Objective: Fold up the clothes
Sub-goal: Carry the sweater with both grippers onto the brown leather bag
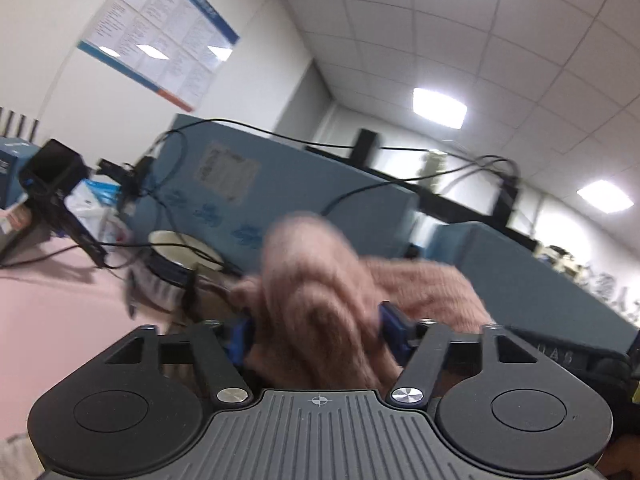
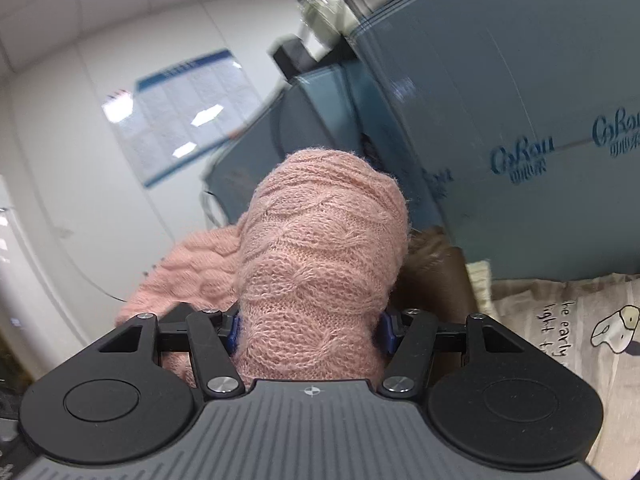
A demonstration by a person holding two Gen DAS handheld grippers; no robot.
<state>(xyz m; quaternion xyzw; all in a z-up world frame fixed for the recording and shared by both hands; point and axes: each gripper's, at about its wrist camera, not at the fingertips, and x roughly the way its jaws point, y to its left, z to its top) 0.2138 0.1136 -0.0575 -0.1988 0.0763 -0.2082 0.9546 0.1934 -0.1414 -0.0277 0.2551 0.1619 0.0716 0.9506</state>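
Pink tabletop (image 1: 52, 312) fills the lower left of my left wrist view, with a black camera on a stand (image 1: 54, 178) at the far left edge and a loose black cable (image 1: 176, 160) looping up from it toward the blue cardboard box (image 1: 280, 192) in the middle of the frame. Just right of the camera stand, low against the box, sits a roll with a pale rim (image 1: 182, 248), blurred. At centre, my left gripper (image 1: 316, 336) has its blue pads (image 1: 396, 332) pressed in on a thick bunch of the pink cable-knit sweater (image 1: 312, 292), which rises between the fingers and spills off to the right; the cloth is smeared by motion. Ceiling lights (image 1: 439, 107) sit in the upper right. In my right wrist view, a blue-edged wall poster (image 2: 188, 116) hangs at upper left, the sweater (image 2: 320, 264) stands up in a tall bundle at centre, and my right gripper (image 2: 310, 334) is closed on its lower part, blue pads (image 2: 387, 334) sunk into the knit on both sides. Right of that lies something brown (image 2: 440, 276), then a printed beige cloth (image 2: 572, 320) at lower right, under a blue box with lettering (image 2: 520, 152).
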